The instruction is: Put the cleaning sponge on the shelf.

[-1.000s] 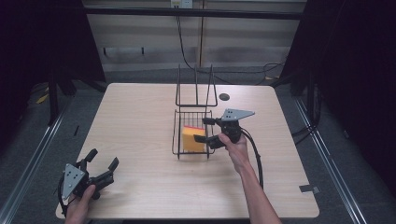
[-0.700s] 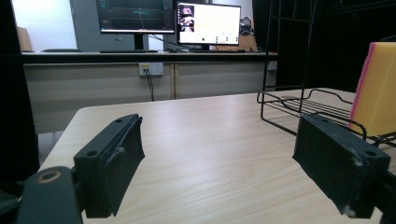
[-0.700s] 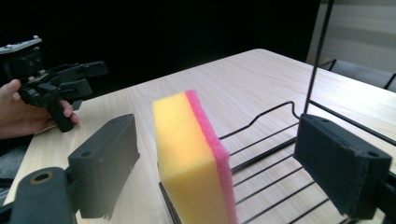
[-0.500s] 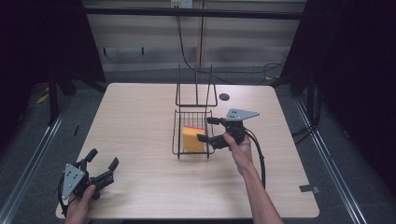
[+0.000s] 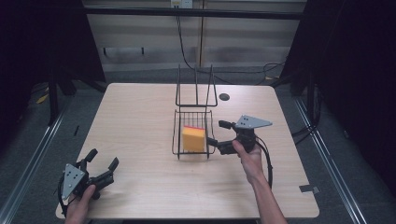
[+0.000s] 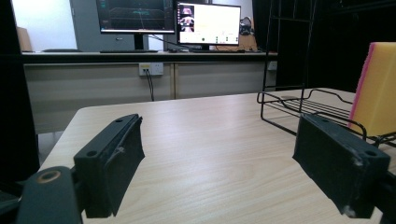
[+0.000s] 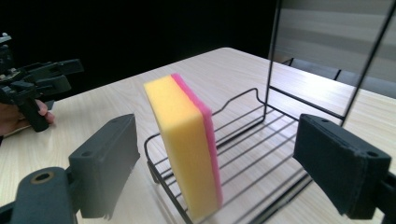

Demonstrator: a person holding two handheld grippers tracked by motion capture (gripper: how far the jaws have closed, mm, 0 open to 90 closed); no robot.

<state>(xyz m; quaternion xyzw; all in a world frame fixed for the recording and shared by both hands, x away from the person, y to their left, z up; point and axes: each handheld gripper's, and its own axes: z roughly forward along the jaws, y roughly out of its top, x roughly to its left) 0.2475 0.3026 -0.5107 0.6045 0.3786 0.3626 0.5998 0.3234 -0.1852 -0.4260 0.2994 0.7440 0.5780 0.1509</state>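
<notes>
Our right gripper (image 5: 218, 135) sits just beside the right edge of the rack (image 5: 193, 154), with its jaws spread wide and nothing between them. In the right gripper view the sponge (image 7: 187, 144) stands on edge inside the rack (image 7: 261, 135), yellow face toward us and pink layer behind, close to the rack's near rim. Our left gripper (image 5: 100, 161) rests well apart at the near left corner of the table (image 5: 140, 116), its jaws also wide open and empty; in its own view the sponge (image 6: 376, 88) shows at the far right.

We judge that the sponge is the thing to deal with, and the risks come from how it stands. It is upright on thin wires, so a nudge from one jaw before the other arrives could tip it flat or push it against the tall back frame. If we close in low, a jaw could catch on the rack's raised rim, or slip between the wires, and drag the light rack across the table instead of gripping foam. Squeezing near a corner could let the soft sponge bend and twist out. With nothing steadying the rack, any snag would shift it. We cannot tell whether the sponge leans on the wires or stands free.
</notes>
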